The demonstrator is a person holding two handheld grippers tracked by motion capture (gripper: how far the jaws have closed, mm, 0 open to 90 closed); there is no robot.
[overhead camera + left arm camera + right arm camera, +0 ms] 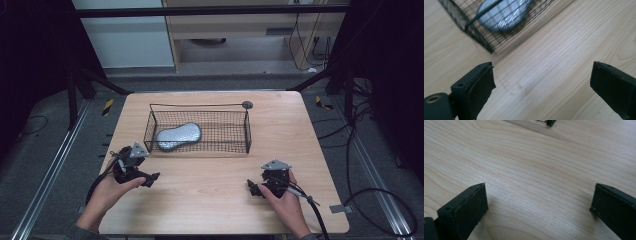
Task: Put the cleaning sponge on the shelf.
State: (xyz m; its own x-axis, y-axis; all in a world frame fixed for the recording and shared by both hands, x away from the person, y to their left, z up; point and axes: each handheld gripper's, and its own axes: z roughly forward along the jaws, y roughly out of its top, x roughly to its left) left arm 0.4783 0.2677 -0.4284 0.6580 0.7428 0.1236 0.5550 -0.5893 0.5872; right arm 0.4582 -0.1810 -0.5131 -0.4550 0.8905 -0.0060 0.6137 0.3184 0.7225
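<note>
High view: grey pouch (179, 136) lying flat in wire basket (200, 131), left gripper (150, 178) and right gripper (252, 187) resting apart on table (210, 200). Left gripper view: jaws wide, pouch likely soft, light; best pinched mid-waist. Right gripper view: jaws spread, empty.

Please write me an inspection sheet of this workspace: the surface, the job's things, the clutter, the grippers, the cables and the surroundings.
Surface: light wooden table, bare between the hands.
Job's things: black wire basket stands on the far half of the table; a grey padded pouch lies flat inside it, toward its left end.
Clutter: nothing seen.
Grippers: left claw open, empty, near the basket's left corner; right claw open, empty, low over bare wood near the front right.
Cables: one black cable trails from the right claw off the table's near edge; more loop on the floor at right.
Surroundings: grey floor, metal frame rails, wooden furniture beyond the table.
</note>
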